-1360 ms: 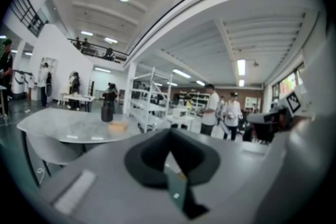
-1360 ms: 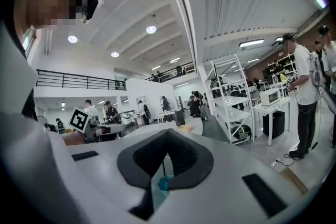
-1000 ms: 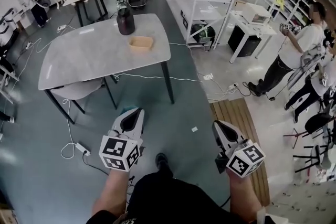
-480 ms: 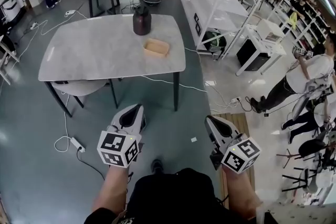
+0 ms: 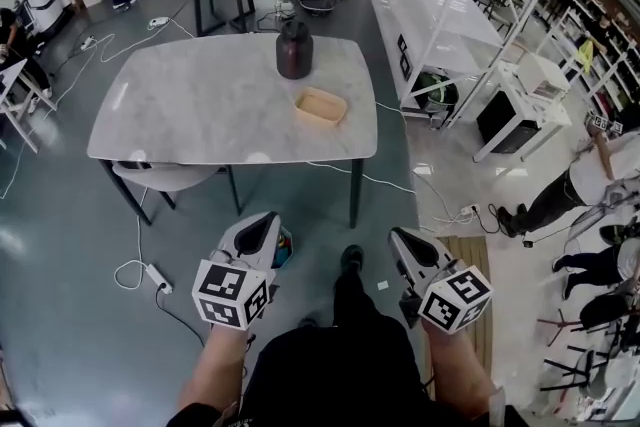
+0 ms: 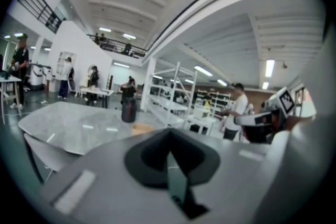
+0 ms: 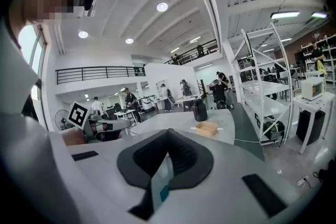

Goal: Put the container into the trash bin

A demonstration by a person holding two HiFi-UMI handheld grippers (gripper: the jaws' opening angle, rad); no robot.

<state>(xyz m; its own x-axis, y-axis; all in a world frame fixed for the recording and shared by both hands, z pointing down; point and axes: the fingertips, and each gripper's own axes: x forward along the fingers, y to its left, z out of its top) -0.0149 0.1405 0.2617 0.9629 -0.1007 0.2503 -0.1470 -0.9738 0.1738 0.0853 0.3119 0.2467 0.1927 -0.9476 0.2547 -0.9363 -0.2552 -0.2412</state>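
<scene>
A shallow tan container [image 5: 321,106] lies on the grey marble table [image 5: 200,105], near its right end. A dark, round trash bin [image 5: 294,50] stands behind it at the far edge. Both show small in the left gripper view, as the bin [image 6: 128,110] and the container [image 6: 139,128], and in the right gripper view, as the bin [image 7: 199,110] and the container [image 7: 207,128]. My left gripper [image 5: 265,221] and right gripper [image 5: 398,237] hang over the floor short of the table, pointing at it. Both are shut with nothing between the jaws.
A pale chair [image 5: 165,177] is tucked under the table's left part. Cables and a power strip [image 5: 156,280] lie on the floor at left. White shelving [image 5: 470,0] and a wooden pallet [image 5: 472,260] stand at right, with people beyond.
The table, bin and container have come closer and shifted right in the head view. Both grippers have advanced toward the table and stay shut.
</scene>
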